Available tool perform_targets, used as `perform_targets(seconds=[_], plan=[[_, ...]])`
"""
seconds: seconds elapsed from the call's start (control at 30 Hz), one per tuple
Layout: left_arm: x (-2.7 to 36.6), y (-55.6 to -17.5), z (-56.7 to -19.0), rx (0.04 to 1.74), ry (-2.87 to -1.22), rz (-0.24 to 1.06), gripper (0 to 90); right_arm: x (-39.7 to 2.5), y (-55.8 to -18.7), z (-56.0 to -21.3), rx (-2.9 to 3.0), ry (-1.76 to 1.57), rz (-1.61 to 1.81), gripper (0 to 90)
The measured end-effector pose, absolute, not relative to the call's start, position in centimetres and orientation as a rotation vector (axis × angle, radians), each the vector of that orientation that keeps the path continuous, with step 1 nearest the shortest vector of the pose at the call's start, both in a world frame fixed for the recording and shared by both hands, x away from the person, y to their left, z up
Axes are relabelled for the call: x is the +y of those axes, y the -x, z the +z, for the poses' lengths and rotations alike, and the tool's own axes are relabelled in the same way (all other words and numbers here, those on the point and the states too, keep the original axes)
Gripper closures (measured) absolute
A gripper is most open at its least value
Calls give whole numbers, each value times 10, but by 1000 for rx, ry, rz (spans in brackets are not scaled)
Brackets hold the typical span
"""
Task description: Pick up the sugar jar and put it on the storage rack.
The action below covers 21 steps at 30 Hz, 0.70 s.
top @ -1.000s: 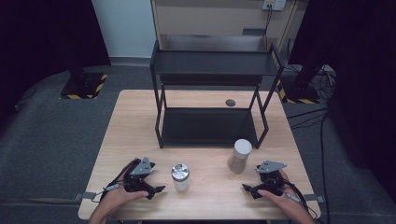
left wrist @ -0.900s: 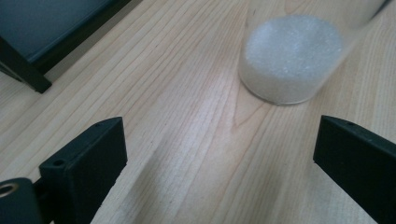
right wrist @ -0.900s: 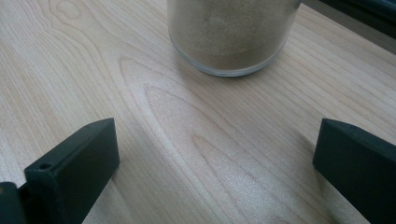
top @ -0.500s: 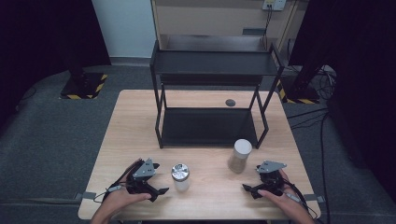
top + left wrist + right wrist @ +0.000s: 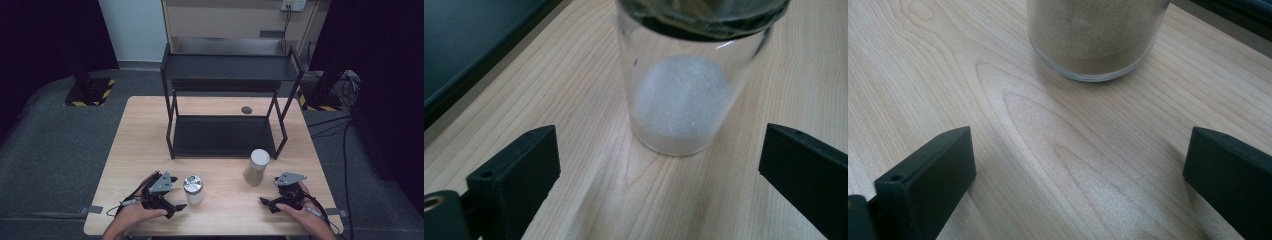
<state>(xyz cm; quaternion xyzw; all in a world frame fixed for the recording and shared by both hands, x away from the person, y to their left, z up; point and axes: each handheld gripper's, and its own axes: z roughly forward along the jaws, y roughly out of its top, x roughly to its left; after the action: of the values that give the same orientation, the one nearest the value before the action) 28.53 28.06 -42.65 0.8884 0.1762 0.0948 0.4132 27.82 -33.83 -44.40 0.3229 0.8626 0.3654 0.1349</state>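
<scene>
Black jaws of the left gripper [image 5: 659,165] stand spread wide, with nothing between them but bare wood, and the glass jar [image 5: 684,80] of white grains stands upright just ahead of the gap, touching neither jaw. In the high view the left gripper [image 5: 176,205] lies at the near left of the table [image 5: 140,150], held by a hand [image 5: 131,214], and the jar [image 5: 193,189] with its shiny metal lid stands just beside it to the right. Compared with a second ago, this gripper has crept a little toward the jar, so the space between them is narrower; the jar itself has not moved. The right gripper [image 5: 1080,165] is likewise spread wide over bare wood, and the second jar [image 5: 1095,35], filled with tan powder, stands upright a little way ahead of its jaws, clear of both. In the high view the right gripper [image 5: 267,202] rests at the near right of the table under the other hand [image 5: 295,207], with the tan jar [image 5: 257,167] and its pale lid near it, farther in. This gripper and its jar sit where they did in the earlier frames. Behind both jars stands a black two-level shelf [image 5: 227,75], its lower board dark and bare, and a small dark disc [image 5: 246,109] lies on the wood behind it.
</scene>
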Motion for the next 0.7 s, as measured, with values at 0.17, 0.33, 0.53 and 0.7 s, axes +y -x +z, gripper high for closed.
perform_targets(seconds=[0.17,0.33,0.53,0.7], plan=[[274,-286,-428,441,-2229,234,22,-338,-278,-444,2499,-936,1059,9],[267,-288,-431,441,-2224,230,19,-338,-278,-444,2498,-936,1059,9],[259,-290,-434,425,-2231,231,17,-338,-278,-444,2498,-937,1059,9],[253,-291,-438,424,-2232,233,21,-338,-278,-444,2498,-937,1059,9]])
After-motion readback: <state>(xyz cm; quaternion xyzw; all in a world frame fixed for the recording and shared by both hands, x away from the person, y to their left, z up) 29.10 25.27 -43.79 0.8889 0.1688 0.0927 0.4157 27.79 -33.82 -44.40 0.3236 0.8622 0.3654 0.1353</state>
